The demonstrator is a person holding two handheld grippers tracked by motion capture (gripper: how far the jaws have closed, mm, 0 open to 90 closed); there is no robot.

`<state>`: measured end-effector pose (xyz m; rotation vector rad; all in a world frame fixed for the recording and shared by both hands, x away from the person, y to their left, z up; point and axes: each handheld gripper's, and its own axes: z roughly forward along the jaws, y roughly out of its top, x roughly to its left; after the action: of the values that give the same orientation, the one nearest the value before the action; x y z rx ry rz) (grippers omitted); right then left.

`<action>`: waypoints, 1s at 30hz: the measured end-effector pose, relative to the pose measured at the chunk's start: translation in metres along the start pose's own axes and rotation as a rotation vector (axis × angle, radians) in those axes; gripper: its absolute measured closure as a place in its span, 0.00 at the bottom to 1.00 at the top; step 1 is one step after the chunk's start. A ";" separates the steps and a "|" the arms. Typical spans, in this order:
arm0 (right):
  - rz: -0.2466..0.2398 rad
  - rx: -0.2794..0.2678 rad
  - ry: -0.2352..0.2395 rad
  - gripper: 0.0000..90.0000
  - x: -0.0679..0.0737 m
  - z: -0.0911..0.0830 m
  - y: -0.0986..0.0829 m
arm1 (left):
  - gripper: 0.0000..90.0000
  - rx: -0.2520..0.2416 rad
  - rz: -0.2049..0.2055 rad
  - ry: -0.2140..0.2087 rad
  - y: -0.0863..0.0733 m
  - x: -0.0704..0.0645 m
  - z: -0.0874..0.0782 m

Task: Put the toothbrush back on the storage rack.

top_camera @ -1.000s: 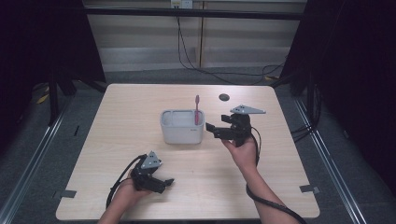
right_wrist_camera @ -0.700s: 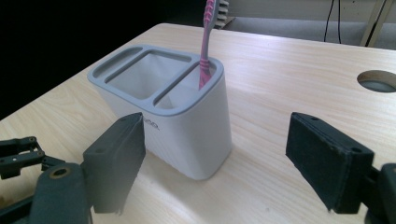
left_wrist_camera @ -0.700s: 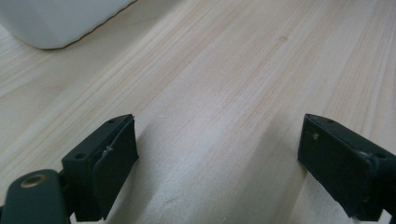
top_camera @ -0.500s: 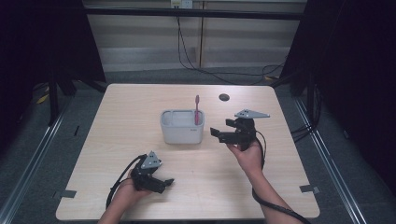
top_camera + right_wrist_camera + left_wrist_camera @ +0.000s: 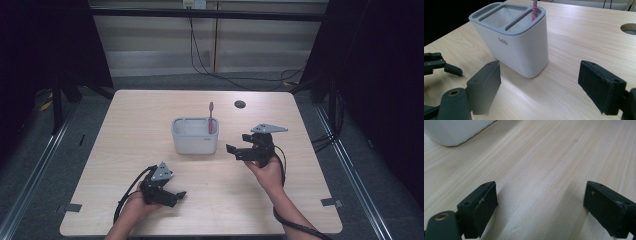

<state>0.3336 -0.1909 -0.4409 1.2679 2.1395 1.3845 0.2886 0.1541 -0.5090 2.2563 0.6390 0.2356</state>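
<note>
Pale wood grain runs across the tabletop, and near its middle stands a white holder with a grey rim split into compartments. A pink toothbrush stands upright in the holder's narrow slot at its 3 o'clock end; in the right gripper view that slot is the one along the rim's far side.

The right tool sits at about 4 o'clock from the holder, near it but apart, carried in the person's right hand. Its jaws are spread wide and grip nothing; in the right gripper view the holder's lower corner lies between and beyond them, untouched.

The left tool lies at about 7 o'clock from the holder, well apart from it, low over the bare wood with the left hand behind it. Its jaws also stand far apart with nothing between them. A dark round hole marks the tabletop at 1 o'clock from the holder.
</note>
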 end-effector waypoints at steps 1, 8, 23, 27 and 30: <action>0.000 0.001 0.000 0.20 0.000 -0.001 -0.001 | 0.13 0.000 0.002 0.002 0.000 0.000 0.000; 0.000 0.026 -0.001 0.20 -0.004 -0.003 -0.013 | 0.13 0.000 0.002 0.001 0.000 0.000 0.000; -0.005 0.059 0.007 0.20 -0.009 -0.007 -0.031 | 0.13 0.000 -0.001 0.000 0.000 0.000 0.000; -0.019 0.073 0.015 0.20 -0.009 -0.007 -0.036 | 0.13 0.000 0.002 0.002 0.000 0.000 0.000; -0.034 0.097 0.012 0.20 -0.011 -0.006 -0.041 | 0.13 0.000 0.002 0.002 0.000 0.000 0.000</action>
<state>0.3147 -0.2091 -0.4748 1.2547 2.2507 1.2918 0.2887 0.1541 -0.5089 2.2571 0.6371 0.2386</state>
